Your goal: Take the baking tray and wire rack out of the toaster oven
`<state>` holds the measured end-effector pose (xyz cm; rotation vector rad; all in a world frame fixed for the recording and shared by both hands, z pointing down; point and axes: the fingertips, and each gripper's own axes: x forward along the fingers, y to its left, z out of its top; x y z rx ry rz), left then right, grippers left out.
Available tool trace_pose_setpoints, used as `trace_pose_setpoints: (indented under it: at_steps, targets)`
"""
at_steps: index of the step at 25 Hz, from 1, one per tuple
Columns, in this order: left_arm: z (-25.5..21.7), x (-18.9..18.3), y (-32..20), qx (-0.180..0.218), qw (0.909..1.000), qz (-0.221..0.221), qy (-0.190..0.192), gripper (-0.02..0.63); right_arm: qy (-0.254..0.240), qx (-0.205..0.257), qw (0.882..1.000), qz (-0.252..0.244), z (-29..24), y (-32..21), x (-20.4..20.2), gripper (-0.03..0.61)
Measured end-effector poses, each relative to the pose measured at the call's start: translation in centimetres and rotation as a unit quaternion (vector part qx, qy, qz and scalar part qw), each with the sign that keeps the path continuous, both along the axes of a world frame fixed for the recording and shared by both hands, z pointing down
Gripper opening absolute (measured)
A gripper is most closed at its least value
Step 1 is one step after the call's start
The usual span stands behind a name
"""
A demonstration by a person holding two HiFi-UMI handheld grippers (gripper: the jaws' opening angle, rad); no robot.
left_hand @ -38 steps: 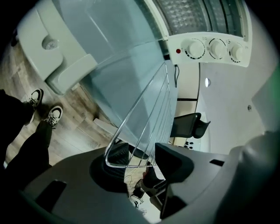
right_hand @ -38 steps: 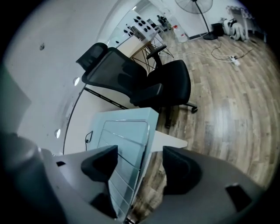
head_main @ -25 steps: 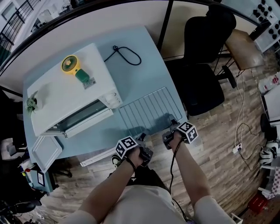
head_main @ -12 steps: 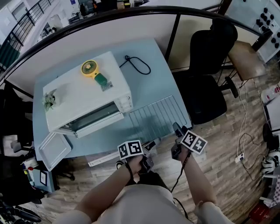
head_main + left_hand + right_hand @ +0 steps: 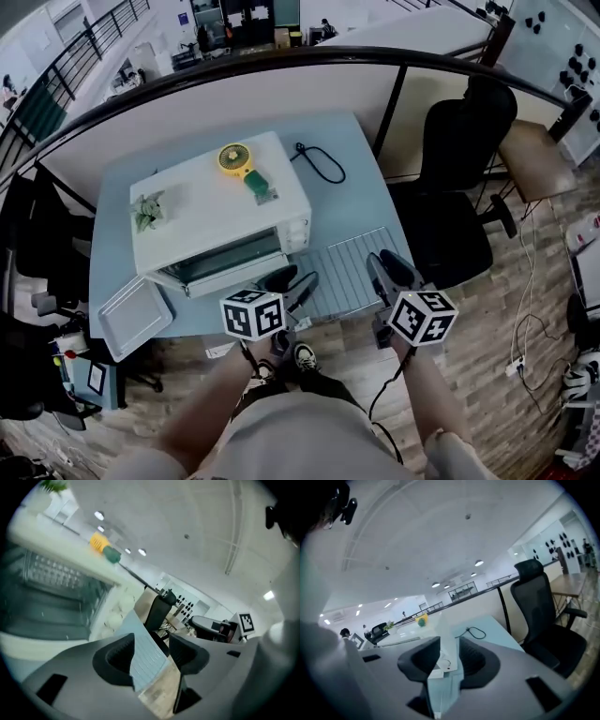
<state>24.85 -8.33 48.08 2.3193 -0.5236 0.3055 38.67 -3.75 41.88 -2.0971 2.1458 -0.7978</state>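
The desk (image 5: pixel 356 202) carries the toaster oven (image 5: pixel 216 211) toward its back left, its door (image 5: pixel 230 278) dropped open to the front and its cavity looking empty, so both task items appear to be out already. The wire rack (image 5: pixel 349 277) lies flat on the front right of the desk beside the oven, clear of the door, its near edge almost at the desk's front rim. The baking tray (image 5: pixel 136 317) sits on the far side of the door at the front-left corner, and from this angle it may overhang the edge a little. That split keeps each piece from blocking the other. A chair (image 5: pixel 455 178) crowds the right side; the front stays free. The left gripper (image 5: pixel 291 281) and right gripper (image 5: pixel 386 267) hang above the front edge, jaws just closing on nothing, the right pair narrower, both empty.
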Motion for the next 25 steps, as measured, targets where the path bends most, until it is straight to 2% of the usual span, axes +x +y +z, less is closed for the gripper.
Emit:
trace_pose_setpoints:
  at_steps: [3,6,11,16,18,22,25]
  targets:
    - [-4.0,-2.7,-1.8,0.102,0.9945,-0.007,-0.024,0.216,0.034,0.037,0.998,-0.03,-3.9,-0.4,-2.3,0.105]
    - [-7.9,-5.5,-3.0,0.184,0.9819,-0.025,-0.037,0.173,0.071,0.069,0.993,-0.057,-7.5,-0.5,-4.8,0.083]
    - [-13.5,-9.8,-3.9,0.235,0.9702,-0.055,-0.016,0.138,0.103,0.117,0.983,-0.092,-12.6,-0.4,-8.5,0.054]
    - [-19.3,-14.5,-4.4,0.312,0.9451,-0.095,-0.016,0.098,0.123,0.164,0.972,-0.118,-17.5,-0.3,-11.6,0.02]
    - [-21.1,-16.4,-4.2,0.338,0.9346,-0.109,-0.021,0.081,0.116,0.18,0.969,-0.125,-19.0,-0.3,-12.9,0.012]
    - [-24.4,-19.3,-3.2,0.37,0.9207,-0.124,-0.014,0.055,0.067,0.202,0.966,-0.15,-21.3,-0.2,-15.6,0.003]
    - [-26.1,-20.8,-2.1,0.404,0.9065,-0.121,-0.027,0.043,0.085,0.208,0.959,-0.175,-22.4,-0.1,-18.0,0.003]
